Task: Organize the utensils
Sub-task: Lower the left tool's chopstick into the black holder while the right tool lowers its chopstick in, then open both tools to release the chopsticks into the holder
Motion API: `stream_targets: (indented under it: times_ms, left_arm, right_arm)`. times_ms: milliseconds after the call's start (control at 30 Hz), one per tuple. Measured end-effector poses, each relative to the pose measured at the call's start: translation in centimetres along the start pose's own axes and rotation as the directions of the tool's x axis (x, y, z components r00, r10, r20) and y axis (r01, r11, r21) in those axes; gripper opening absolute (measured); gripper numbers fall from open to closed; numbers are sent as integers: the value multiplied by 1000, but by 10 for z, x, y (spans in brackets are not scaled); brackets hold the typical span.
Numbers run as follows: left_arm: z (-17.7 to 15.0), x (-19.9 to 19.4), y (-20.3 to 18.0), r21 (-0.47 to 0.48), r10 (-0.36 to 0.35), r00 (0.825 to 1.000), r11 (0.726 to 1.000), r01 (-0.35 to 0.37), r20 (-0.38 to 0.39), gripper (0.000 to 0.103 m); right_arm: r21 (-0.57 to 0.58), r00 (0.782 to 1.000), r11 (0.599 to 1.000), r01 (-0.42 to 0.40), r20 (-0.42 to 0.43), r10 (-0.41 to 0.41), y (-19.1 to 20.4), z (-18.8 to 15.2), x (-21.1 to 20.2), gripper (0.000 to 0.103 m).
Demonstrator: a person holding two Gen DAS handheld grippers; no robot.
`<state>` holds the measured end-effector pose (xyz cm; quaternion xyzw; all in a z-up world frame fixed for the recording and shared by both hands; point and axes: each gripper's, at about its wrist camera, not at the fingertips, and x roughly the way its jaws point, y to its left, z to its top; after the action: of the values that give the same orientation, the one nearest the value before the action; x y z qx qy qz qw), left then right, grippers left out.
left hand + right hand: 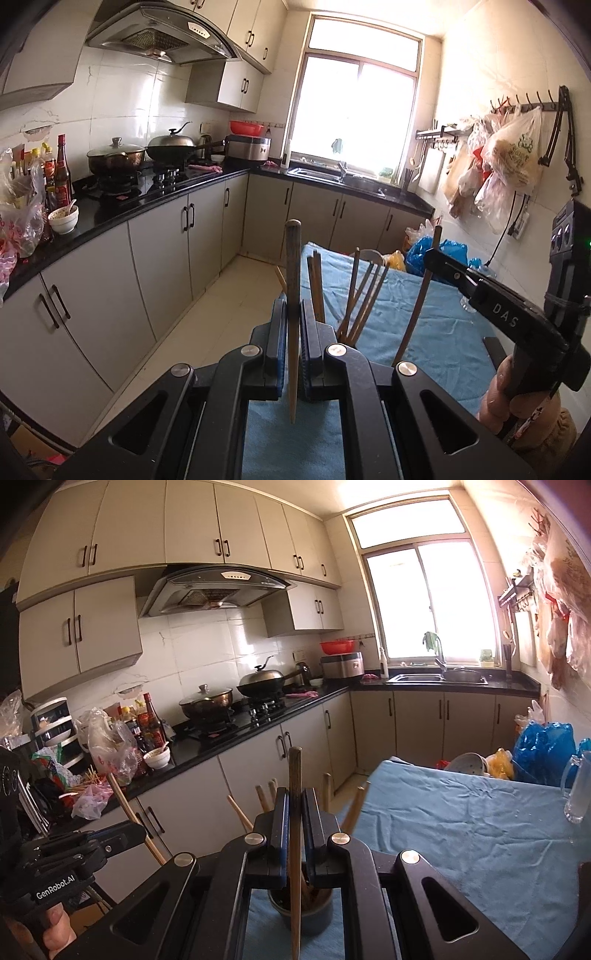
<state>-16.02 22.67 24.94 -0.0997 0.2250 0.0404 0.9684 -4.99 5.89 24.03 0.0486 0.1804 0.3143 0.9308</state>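
In the left wrist view my left gripper [294, 314] is shut on an upright pale wooden chopstick [293, 258], whose tip hangs above the blue cloth [436, 332]. Several more chopsticks [360, 299] stand just behind the fingers. At the right, my right gripper [433, 258] is shut on a darker chopstick [417, 306]. In the right wrist view that right gripper [294, 799] grips the dark chopstick [294, 768] directly over a dark grey utensil cup [314, 915] that holds other chopsticks. My left gripper [135, 830] is at the lower left with its chopstick [123, 805].
The table under the blue cloth [461, 830] carries a glass mug [576, 794] at its right edge. Blue plastic bags [543, 746] and a colander [469, 762] lie beyond its far end. A black counter [229, 746] with pots, bottles and bags runs along the left.
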Motion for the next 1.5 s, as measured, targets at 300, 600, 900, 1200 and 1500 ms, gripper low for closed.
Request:
stream_targets:
  times_ms: [300,600,900,1200,1500]
  left_arm:
    - [41,-3,18,-45,-34,995,998,39,95,7]
    - [63,24,7,-51,-101,990,993,106,97,7]
    - [55,73,-4,-59,-112,992,992,115,52,7]
    - [29,116,-11,-36,-83,995,996,81,-60,7]
    - [14,121,-11,-61,-54,994,997,49,-98,7]
  right_arm:
    - [13,997,1000,-29,70,28,10,25,10,8]
    - [-25,992,999,25,125,-22,15,35,26,8]
    - [-20,990,997,72,126,-69,0,26,46,8]
    - [5,996,998,69,48,-69,-13,2,67,8]
    - [34,998,998,54,-27,-54,-25,-20,75,9]
